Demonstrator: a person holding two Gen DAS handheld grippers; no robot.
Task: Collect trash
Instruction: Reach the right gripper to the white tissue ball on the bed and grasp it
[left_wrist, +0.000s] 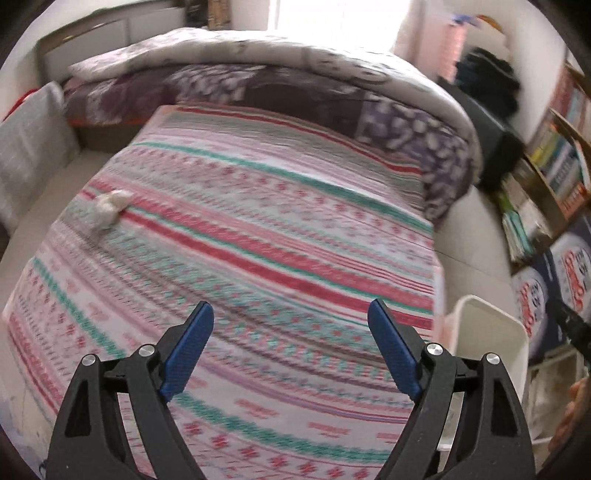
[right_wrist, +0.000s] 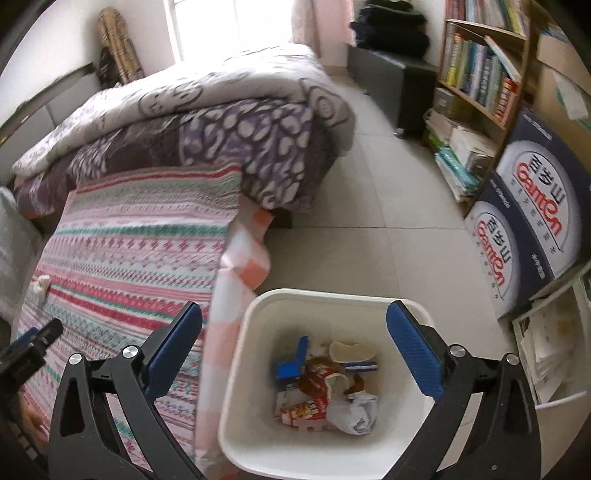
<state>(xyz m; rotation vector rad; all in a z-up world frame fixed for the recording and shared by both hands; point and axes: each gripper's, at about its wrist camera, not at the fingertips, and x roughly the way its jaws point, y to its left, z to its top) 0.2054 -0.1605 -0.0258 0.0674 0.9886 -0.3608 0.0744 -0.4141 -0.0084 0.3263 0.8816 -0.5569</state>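
Note:
A crumpled white tissue (left_wrist: 110, 207) lies on the striped bedspread (left_wrist: 258, 229) near the bed's left edge; it also shows small in the right wrist view (right_wrist: 41, 286). My left gripper (left_wrist: 291, 317) is open and empty above the near part of the bed, well short of the tissue. My right gripper (right_wrist: 295, 325) is open and empty, held over the white trash bin (right_wrist: 236, 406) on the floor beside the bed. The bin holds wrappers and crumpled paper (right_wrist: 325, 387). The bin's rim shows at the right of the left wrist view (left_wrist: 491, 332).
A folded purple and grey quilt (left_wrist: 295, 85) lies across the far end of the bed. A bookshelf (right_wrist: 480, 74), printed cardboard boxes (right_wrist: 535, 206) and a black stool (right_wrist: 402, 85) line the right wall. A tiled floor (right_wrist: 388, 206) runs between them and the bed.

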